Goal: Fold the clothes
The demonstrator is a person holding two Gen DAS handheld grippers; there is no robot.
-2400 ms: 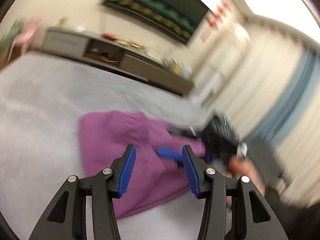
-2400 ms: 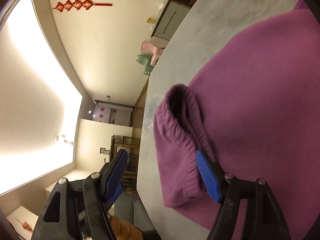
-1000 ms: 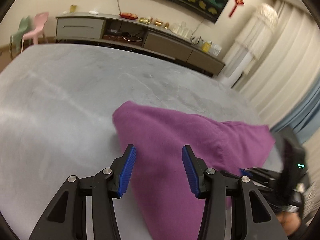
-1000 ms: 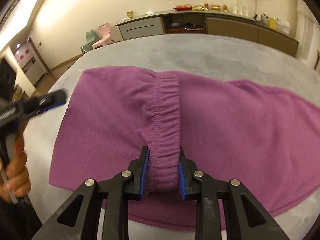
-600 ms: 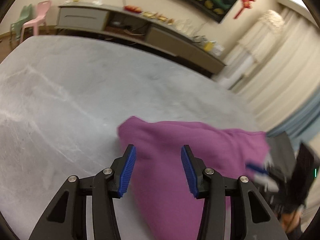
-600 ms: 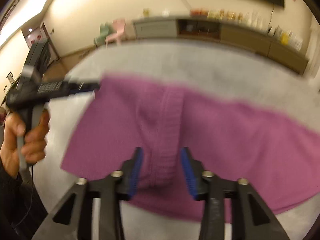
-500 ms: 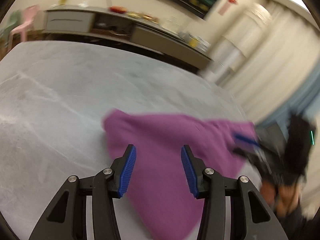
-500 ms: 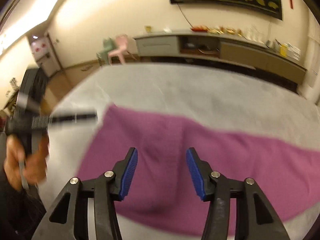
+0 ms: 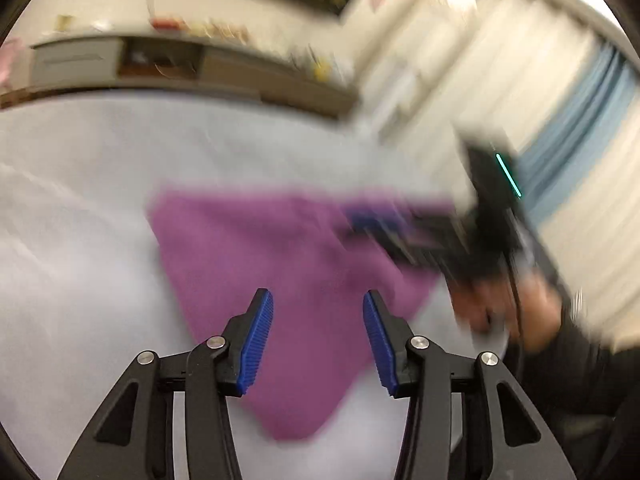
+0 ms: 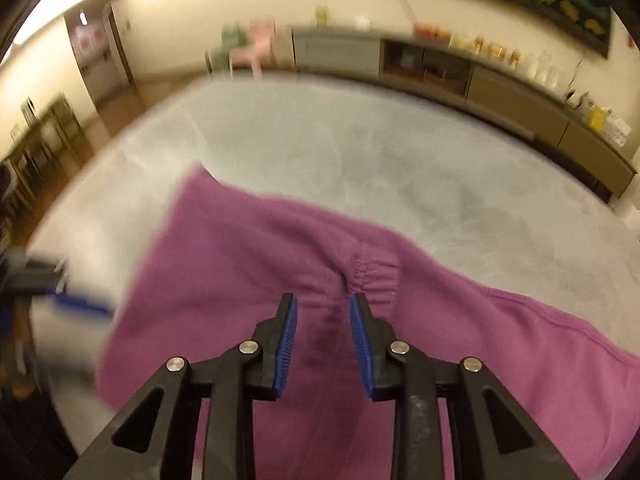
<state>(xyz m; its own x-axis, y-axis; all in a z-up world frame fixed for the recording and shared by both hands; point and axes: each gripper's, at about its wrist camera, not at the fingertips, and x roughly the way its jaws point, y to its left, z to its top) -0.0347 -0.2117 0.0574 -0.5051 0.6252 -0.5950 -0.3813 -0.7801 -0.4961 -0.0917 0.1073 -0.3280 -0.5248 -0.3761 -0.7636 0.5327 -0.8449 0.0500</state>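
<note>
A purple sweatshirt-like garment (image 9: 256, 264) lies folded on the grey table (image 9: 80, 184); it also shows in the right wrist view (image 10: 248, 264), with its ribbed cuff (image 10: 378, 274) bunched on top. My left gripper (image 9: 318, 336) is open and empty, hovering above the garment's near edge. My right gripper (image 10: 323, 338) is open and empty just above the cloth, short of the cuff. The right gripper appears blurred in the left wrist view (image 9: 400, 232), over the garment's right side. The left gripper appears blurred in the right wrist view (image 10: 76, 302), at the garment's left edge.
A long low sideboard (image 10: 460, 76) with small items stands along the far wall. Pink and green chairs (image 10: 252, 48) stand at its left end. Curtains (image 9: 580, 128) hang at the right. The table edge (image 10: 72, 188) curves close on the left.
My right gripper let go of the ribbed cuff, opened and drew back a little. The cuff now lies on the garment. Both views swung and are blurred; the left gripper stayed open.
</note>
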